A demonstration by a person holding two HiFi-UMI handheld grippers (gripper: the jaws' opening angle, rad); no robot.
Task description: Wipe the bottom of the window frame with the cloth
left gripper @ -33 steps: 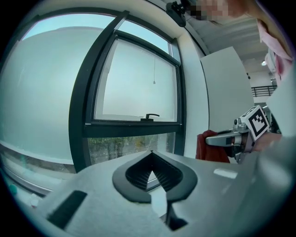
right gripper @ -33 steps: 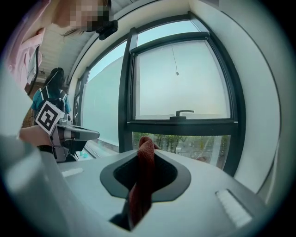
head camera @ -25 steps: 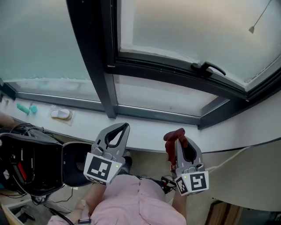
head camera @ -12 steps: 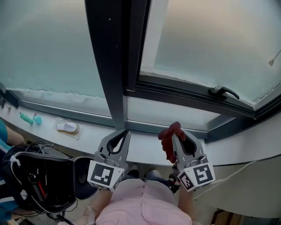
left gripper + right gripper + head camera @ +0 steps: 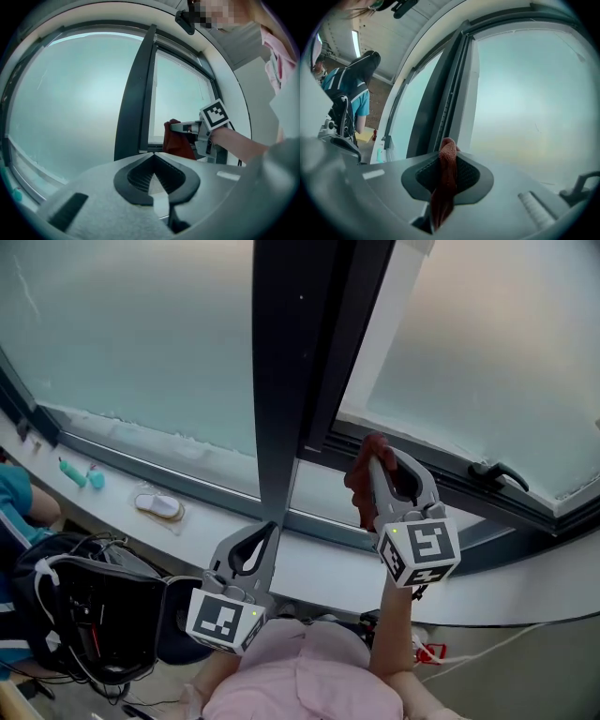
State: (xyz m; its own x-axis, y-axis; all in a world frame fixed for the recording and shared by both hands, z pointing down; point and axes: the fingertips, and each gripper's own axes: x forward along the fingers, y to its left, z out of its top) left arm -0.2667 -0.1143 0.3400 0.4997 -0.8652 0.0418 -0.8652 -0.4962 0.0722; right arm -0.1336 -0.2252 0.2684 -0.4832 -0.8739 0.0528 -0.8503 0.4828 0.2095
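Dk red cloth (image 5: 359, 486), blk window frame (image 5: 281, 381)

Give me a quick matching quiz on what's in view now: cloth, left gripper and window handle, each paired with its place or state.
1. cloth
2. left gripper
3. window handle

A. black, on the frame at the right
B. jaws together, nothing between them
C. red, clamped in the right gripper

Pairs: 1-C, 2-B, 3-A.
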